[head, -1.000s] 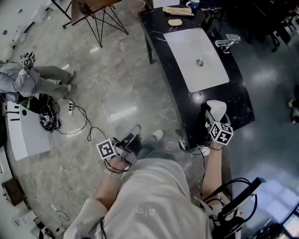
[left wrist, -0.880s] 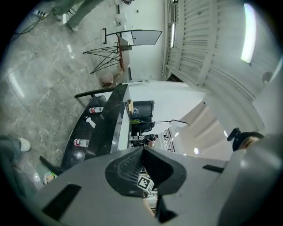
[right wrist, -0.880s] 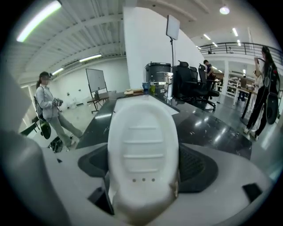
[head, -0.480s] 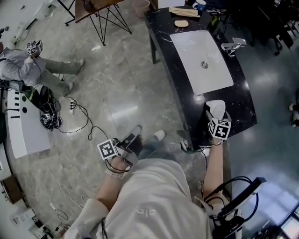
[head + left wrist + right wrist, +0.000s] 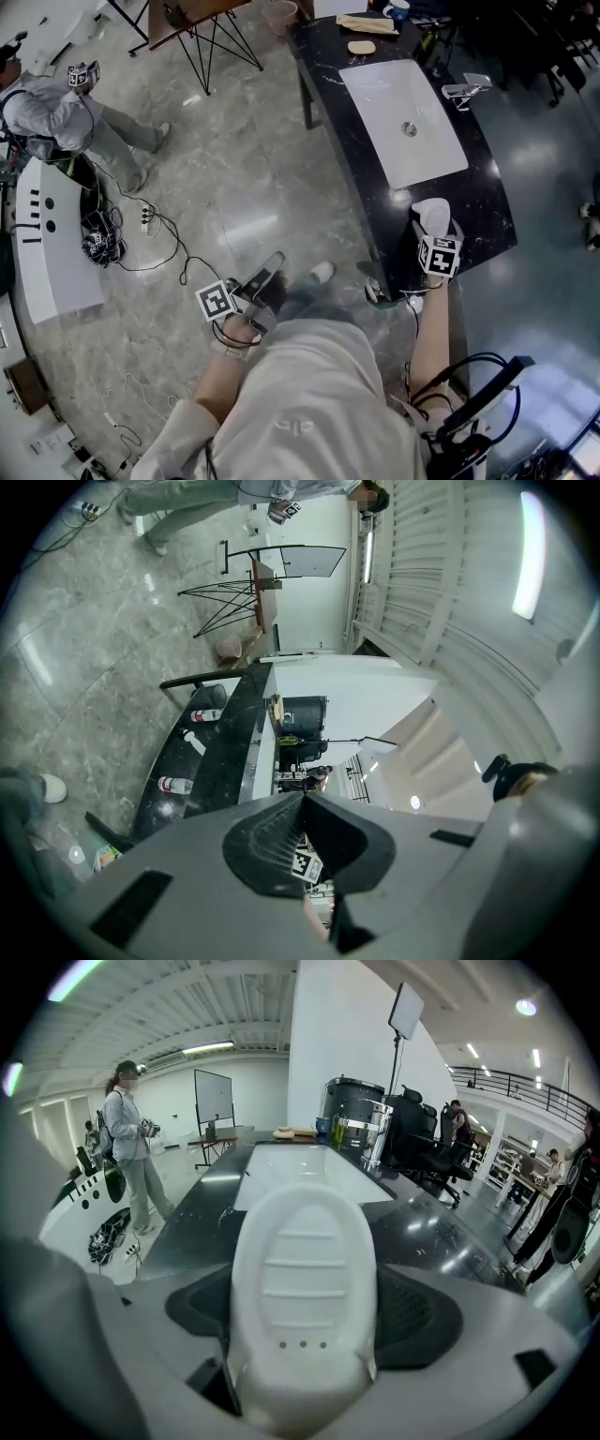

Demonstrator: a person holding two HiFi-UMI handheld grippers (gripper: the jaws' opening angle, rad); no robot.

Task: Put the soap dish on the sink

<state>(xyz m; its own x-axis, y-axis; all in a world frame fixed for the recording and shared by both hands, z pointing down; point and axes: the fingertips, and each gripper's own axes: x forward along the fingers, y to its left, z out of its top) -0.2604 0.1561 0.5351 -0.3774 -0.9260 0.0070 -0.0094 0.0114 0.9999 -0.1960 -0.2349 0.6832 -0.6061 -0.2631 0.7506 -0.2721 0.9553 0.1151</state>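
**While the right claw holds the soap dish, pick a flat landing beside the basin**

Since the right claw (image 5: 433,232) is closed on the white soap dish (image 5: 302,1279), with a pad pressing each long side, the carrying part looks settled and placing is the step in hand. The dish hangs over the near end of the black bench (image 5: 487,211), just short of the near rim of the white sink (image 5: 375,94). Whether it touches the top I cannot tell. To do this well, I would keep the dish level with its ribbed face up. Lower it until its base sits flat, and only then spread the claw, so the dish does not tip or skate on the glossy stone.

Open bench lies on both sides of the basin, wider on the faucet (image 5: 461,89) side. The near corner and front edge are close, so a spot nearer the basin rim seems safer than the edge. A soap bar (image 5: 361,47) and other small items crowd the far end.

The left claw (image 5: 302,803) is pressed closed on nothing, held low over the floor and well clear of the bench.
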